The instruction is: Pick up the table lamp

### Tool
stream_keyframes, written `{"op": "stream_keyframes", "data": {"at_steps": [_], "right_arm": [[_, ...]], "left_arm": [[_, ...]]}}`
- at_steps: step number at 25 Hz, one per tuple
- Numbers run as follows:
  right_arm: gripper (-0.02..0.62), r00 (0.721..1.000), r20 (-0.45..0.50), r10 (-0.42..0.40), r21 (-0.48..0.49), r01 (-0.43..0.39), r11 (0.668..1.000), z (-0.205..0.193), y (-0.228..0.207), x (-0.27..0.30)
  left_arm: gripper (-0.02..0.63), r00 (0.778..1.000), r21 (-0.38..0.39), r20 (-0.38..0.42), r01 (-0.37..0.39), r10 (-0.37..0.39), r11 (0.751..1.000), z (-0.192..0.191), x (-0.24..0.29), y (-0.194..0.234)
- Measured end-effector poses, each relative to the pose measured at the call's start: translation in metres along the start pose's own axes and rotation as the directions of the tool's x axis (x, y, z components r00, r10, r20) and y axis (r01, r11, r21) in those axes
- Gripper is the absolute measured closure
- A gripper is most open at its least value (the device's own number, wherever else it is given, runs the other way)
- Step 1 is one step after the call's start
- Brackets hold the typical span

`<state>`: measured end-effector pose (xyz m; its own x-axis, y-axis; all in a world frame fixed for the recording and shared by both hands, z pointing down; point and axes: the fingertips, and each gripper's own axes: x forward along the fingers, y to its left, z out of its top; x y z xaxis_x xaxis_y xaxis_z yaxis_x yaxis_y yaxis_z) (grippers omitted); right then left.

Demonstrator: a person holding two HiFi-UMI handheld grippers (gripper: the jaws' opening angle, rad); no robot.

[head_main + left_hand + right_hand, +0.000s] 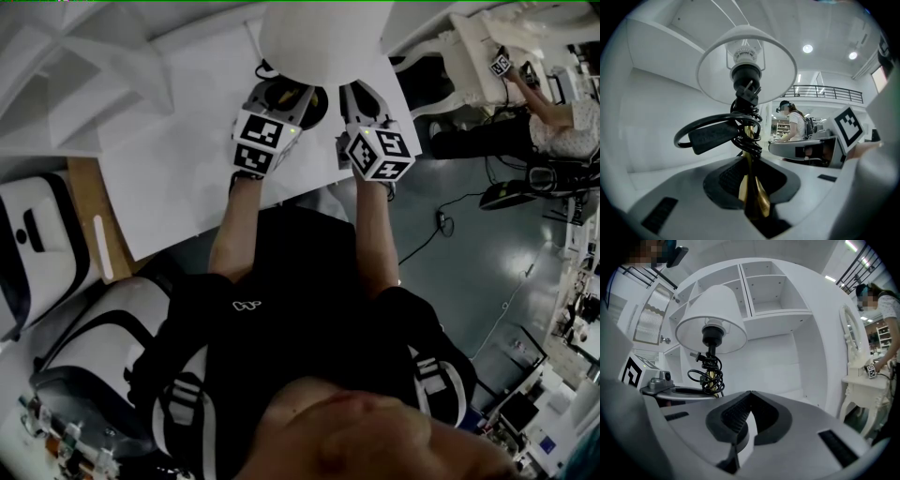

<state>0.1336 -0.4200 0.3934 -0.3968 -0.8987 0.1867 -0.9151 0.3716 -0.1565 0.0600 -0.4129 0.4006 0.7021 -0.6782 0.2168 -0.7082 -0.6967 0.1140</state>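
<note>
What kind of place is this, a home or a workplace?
Probably a workplace: a large test hall or lab, staged with white shelving. It has a railed upper gallery under ceiling spotlights, cables on the floor, and another person at work.

The table lamp (746,93) has a matt white shade (717,70) that looks like cloth or paper, a glossy brass-coloured metal stem (752,187) and a black plastic socket (746,77). Its coiled cord (712,133) is dull black rubbery plastic. The left gripper (750,164) has a smooth matt grey plastic shell and ribbed black rubber pads (727,179). The table (187,169) is smooth and white.
</note>
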Motion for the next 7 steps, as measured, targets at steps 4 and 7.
{"op": "stream_keyframes", "data": {"at_steps": [4, 7], "right_arm": [[0.577, 1.0, -0.003, 0.003, 0.002, -0.003, 1.0, -0.0012, -0.0013, 0.0004], [0.577, 1.0, -0.006, 0.006, 0.004, -0.006, 1.0, -0.0037, -0.0012, 0.0011]], "left_arm": [[0.515, 1.0, -0.001, 0.003, -0.004, 0.004, 1.0, 0.0006, -0.0002, 0.0003], [0.515, 1.0, 0.002, 0.009, -0.004, 0.004, 1.0, 0.0002, -0.0004, 0.0004]]}}
